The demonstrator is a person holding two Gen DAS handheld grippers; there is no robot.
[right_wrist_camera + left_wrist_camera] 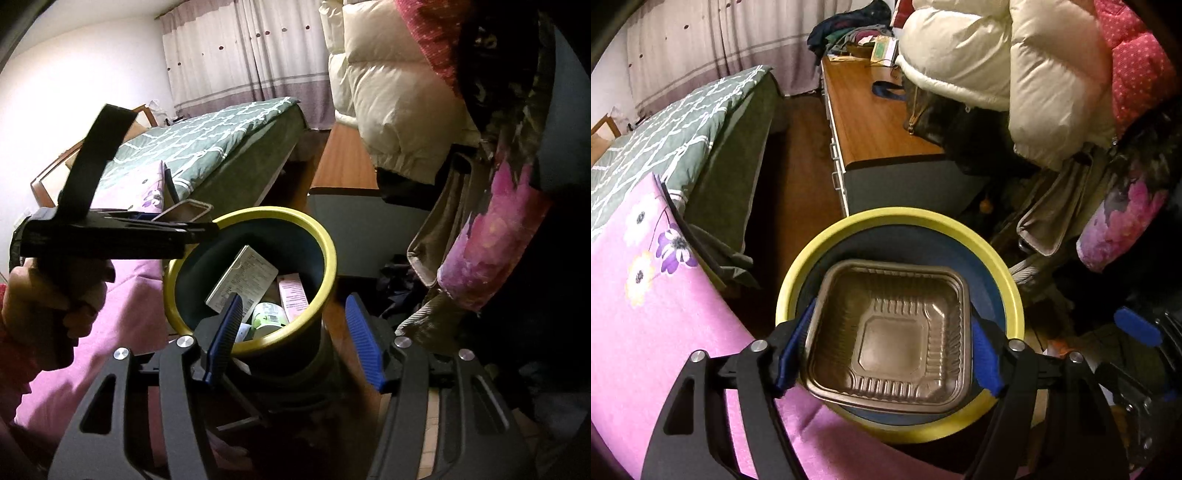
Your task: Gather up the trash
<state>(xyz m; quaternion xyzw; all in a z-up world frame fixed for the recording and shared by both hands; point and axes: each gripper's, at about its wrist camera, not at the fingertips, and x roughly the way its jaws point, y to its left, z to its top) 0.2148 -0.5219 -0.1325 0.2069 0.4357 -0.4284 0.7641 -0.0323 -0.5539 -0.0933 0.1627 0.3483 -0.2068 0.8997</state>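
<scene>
Left gripper (889, 352): your jaws stand wide apart with the tray (894, 332) between the blue pads. The left pad (794, 350) lies against the tray's rim. The right pad (984, 354) appears just off the rim, with a thin gap. I judge this as no clamp.

Tray: clear plastic, square, ribbed, open side towards the camera. It sits directly over the mouth of the bin (897, 216) and covers most of the opening in the left wrist view. In the right wrist view the tray (184, 210) shows at the tip of the left gripper, at the bin's far left rim. Your hand (44, 295) grips that tool's handle at the left.

Right gripper (295, 338): jaws apart, nothing between the pads. It hangs over the near side of the bin (328, 258).

Bin: yellow rim, dark inside, standing on the floor just right of the bed (646, 332) with its pink sheet. It already holds a white box (242, 280) leaning on the far wall, a pink box (293, 295) to its right, and a green-and-white container (269, 314) nearest you.
</scene>
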